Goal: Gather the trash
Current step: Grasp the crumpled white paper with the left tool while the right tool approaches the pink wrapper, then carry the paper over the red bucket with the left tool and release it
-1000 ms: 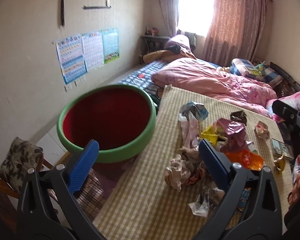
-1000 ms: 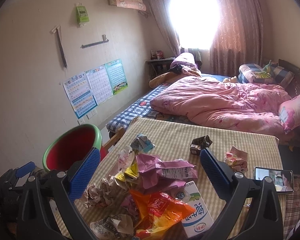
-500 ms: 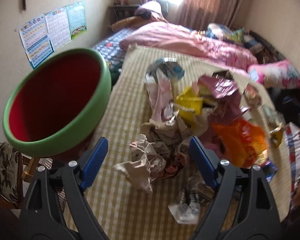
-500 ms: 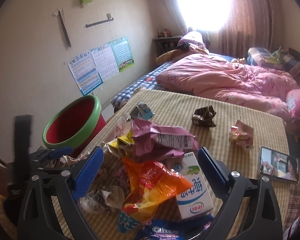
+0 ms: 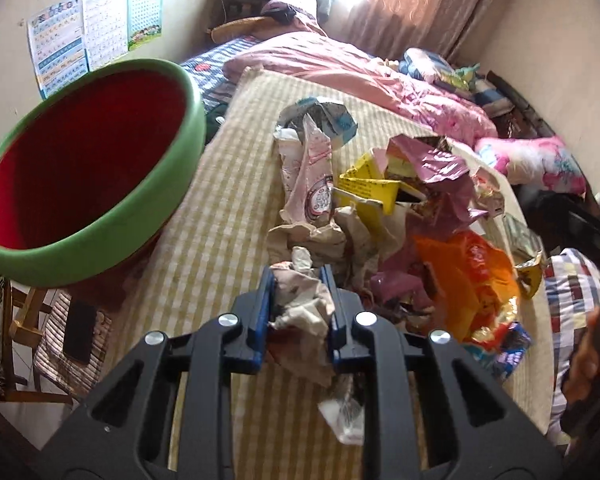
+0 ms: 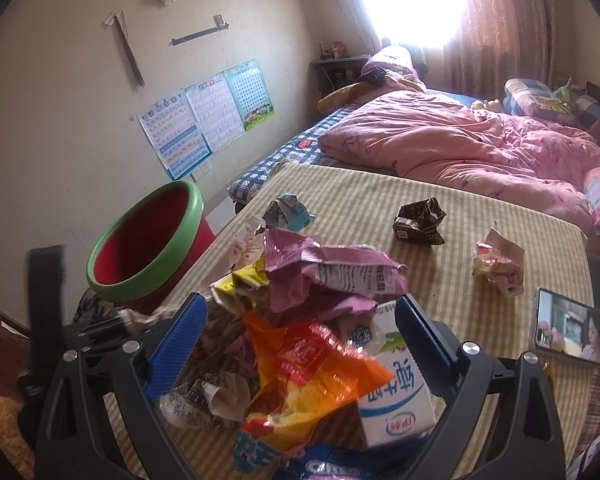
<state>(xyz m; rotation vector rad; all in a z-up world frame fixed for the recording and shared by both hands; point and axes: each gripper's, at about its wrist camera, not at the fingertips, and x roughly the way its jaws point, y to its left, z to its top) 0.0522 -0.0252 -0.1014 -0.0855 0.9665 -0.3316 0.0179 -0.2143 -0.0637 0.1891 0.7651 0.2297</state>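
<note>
Paper wad [image 5: 300, 300] sits pinched between my left fingers [image 5: 266, 300] at the desk's [image 5: 228, 200] near edge, so next I judge it needs carrying left over the red bin [image 5: 80, 168], while my right gripper [image 6: 300, 328] hangs wide above the wrappers [image 6: 308, 360].

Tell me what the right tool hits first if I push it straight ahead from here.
Most likely the orange snack bag lying between the open fingers of the right tool, with the milk carton beside it. Depth is hard to judge in this fisheye view.
</note>
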